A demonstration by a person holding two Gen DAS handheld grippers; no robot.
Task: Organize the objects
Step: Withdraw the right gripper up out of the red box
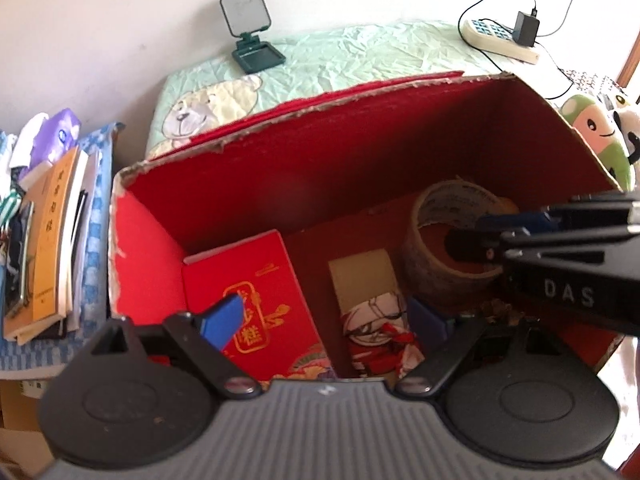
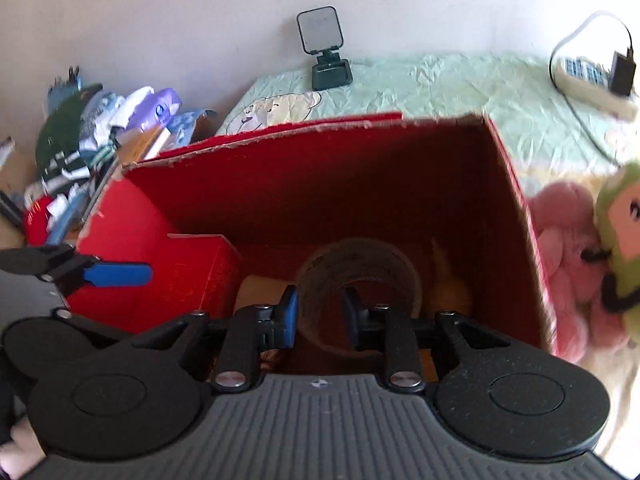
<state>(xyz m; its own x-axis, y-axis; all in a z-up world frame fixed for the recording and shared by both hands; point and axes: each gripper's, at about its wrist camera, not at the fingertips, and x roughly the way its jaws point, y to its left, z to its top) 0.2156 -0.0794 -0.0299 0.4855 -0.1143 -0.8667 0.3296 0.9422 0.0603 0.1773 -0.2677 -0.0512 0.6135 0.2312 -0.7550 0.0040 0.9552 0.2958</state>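
A big red cardboard box [image 1: 360, 140] stands open on the bed; it also shows in the right wrist view [image 2: 320, 168]. Inside lie a red packet with gold characters [image 1: 252, 304], a small card with a cartoon figure [image 1: 372, 308] and a roll of brown tape [image 1: 448, 240]. My left gripper [image 1: 324, 324] is open above the box's near side, holding nothing. My right gripper [image 2: 320, 320] is inside the box with its blue-padded fingers [image 2: 290, 320] on either side of the wall of the tape roll [image 2: 360, 280]; the fingers stand slightly apart around it. The right gripper also shows in the left wrist view [image 1: 500, 232].
A pile of books and clutter [image 1: 52, 240] sits left of the box. A green phone stand [image 1: 250, 32] and a power strip with charger [image 1: 504, 36] lie on the mint bedsheet behind. Plush toys [image 2: 592, 260] lie right of the box.
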